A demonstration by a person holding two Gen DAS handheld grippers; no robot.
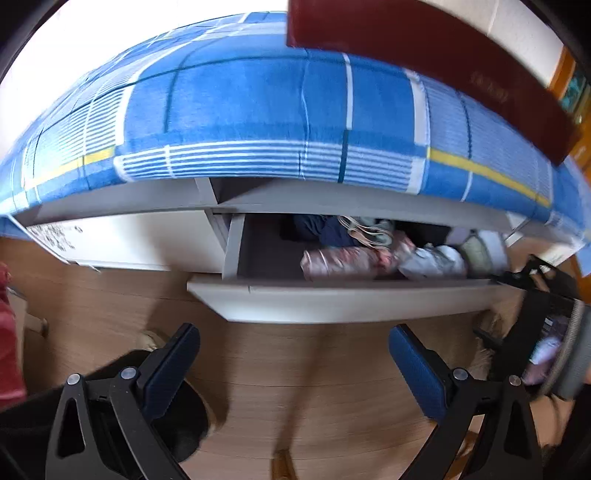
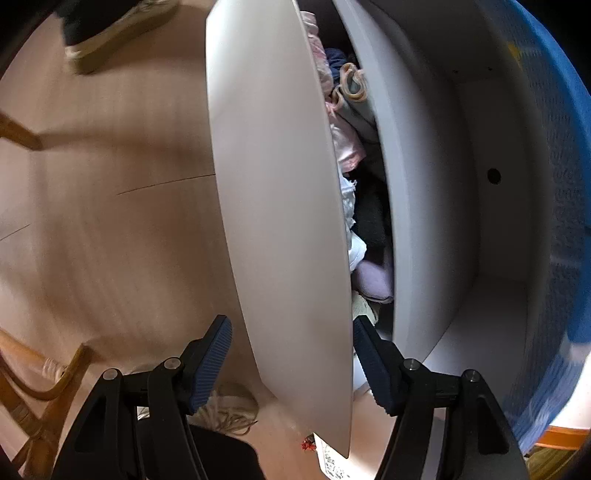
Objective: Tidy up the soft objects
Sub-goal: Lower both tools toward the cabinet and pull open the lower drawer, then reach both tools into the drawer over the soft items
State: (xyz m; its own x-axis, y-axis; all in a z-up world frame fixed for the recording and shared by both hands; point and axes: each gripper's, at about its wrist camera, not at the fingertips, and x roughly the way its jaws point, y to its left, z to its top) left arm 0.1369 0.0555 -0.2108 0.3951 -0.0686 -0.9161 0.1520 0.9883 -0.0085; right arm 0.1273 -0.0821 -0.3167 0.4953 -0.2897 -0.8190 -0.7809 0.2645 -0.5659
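A white under-bed drawer stands pulled open and holds several folded soft clothes: pink floral, dark navy, pale blue and green pieces. My left gripper is open and empty, above the wooden floor in front of the drawer. My right gripper is open with its fingers on either side of the drawer's front panel, near its end. The clothes show in the gap behind that panel. The right gripper's black body shows at the drawer's right end in the left wrist view.
A bed with a blue checked cover hangs over the drawer. A dark red board lies on top at the right. A closed white drawer is to the left. A wooden chair and a slipper are on the floor.
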